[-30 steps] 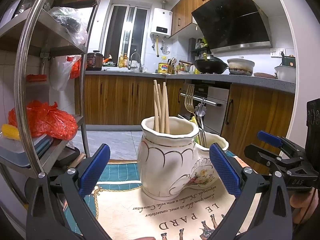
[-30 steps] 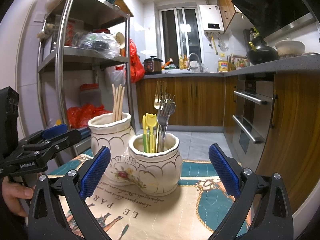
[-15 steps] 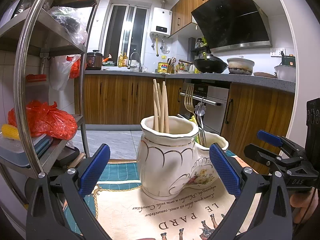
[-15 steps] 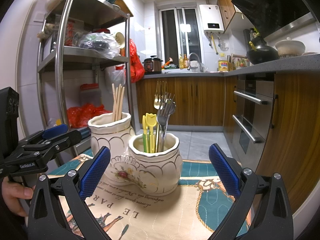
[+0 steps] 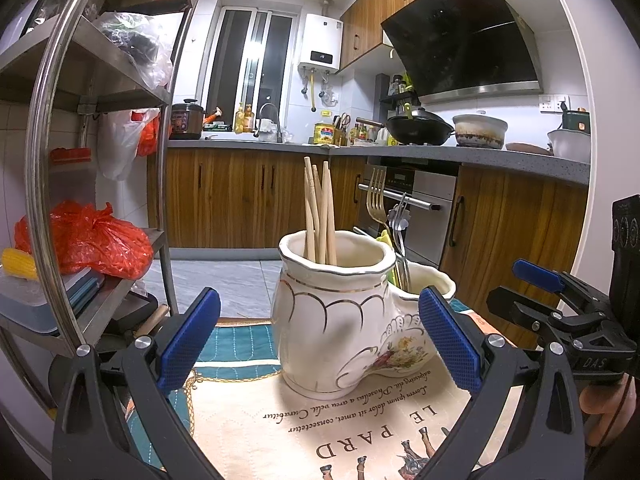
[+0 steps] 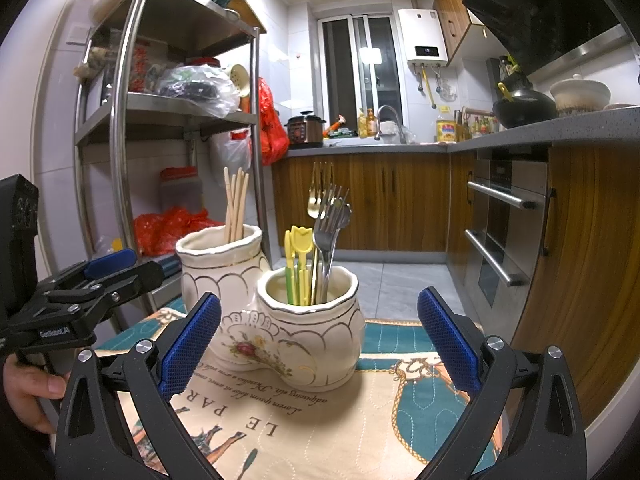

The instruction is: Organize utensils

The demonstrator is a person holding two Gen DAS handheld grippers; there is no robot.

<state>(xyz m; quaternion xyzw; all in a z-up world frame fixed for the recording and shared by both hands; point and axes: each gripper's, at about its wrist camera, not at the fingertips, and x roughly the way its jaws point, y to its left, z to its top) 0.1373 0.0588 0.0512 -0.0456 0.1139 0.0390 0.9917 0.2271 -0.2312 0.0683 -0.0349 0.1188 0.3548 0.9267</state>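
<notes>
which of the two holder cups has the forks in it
The shorter cup, nearer the right claw: it holds the forks and yellow picks. The taller cup holds only chopsticks.

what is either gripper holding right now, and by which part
Nothing. The left gripper and right gripper are both open and empty, and the holder stands untouched on the mat.

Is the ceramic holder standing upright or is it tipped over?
Upright. The ceramic holder sits flat on the mat, and its chopsticks and forks point upward.
</notes>
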